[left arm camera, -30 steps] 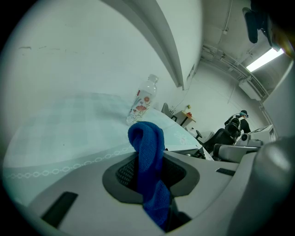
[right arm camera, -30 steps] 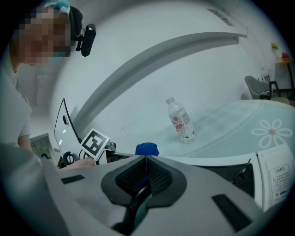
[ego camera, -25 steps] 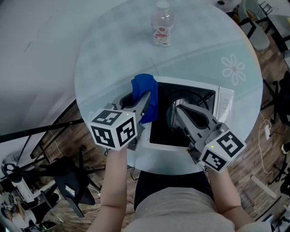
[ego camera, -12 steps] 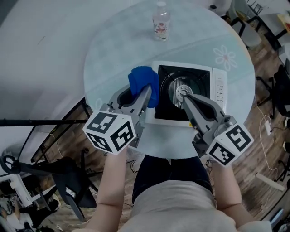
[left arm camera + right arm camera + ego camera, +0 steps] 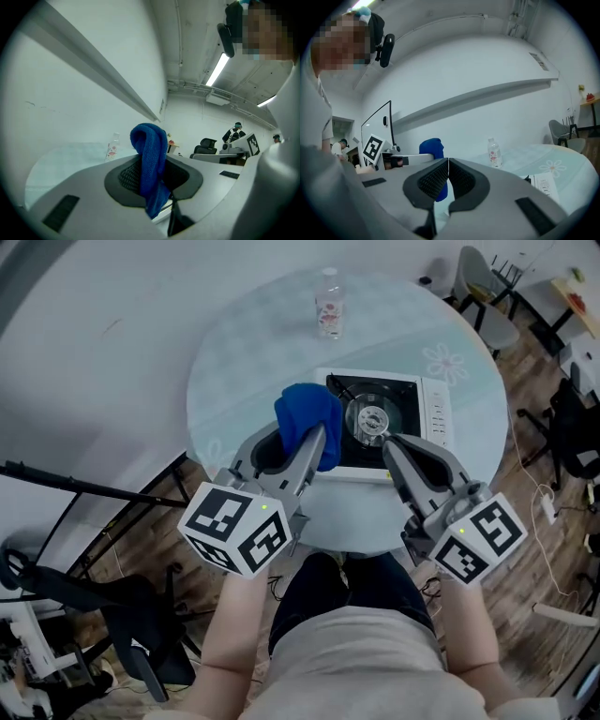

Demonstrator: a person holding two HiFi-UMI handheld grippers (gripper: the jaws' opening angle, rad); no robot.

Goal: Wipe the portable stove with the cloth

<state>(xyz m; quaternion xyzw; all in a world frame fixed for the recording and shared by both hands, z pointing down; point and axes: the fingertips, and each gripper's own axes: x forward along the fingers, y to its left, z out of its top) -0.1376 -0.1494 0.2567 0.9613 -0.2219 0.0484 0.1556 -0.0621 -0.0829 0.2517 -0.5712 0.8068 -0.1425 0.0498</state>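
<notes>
From the head view, your left gripper (image 5: 315, 439) holds one blue cloth (image 5: 307, 420), which hides the left edge of the one portable stove (image 5: 389, 418) on the table (image 5: 234, 381). One bottle (image 5: 328, 304) stands beyond.

In the left gripper view the jaws pinch the cloth, and the stove is hidden.

In the right gripper view, your right gripper (image 5: 448, 164) has its jaws pressed together with nothing between them.

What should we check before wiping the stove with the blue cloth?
1. Grip: ok, the left gripper has its jaws shut on the cloth.
2. Spare tool: ok, the right gripper has its jaws together, nothing between.
3. Top bare: ok, no pot sits on the stove or its burner.
4. Heat: cannot tell.
5. Clutter: ok, the bottle stands apart at the far side of the table.
</notes>
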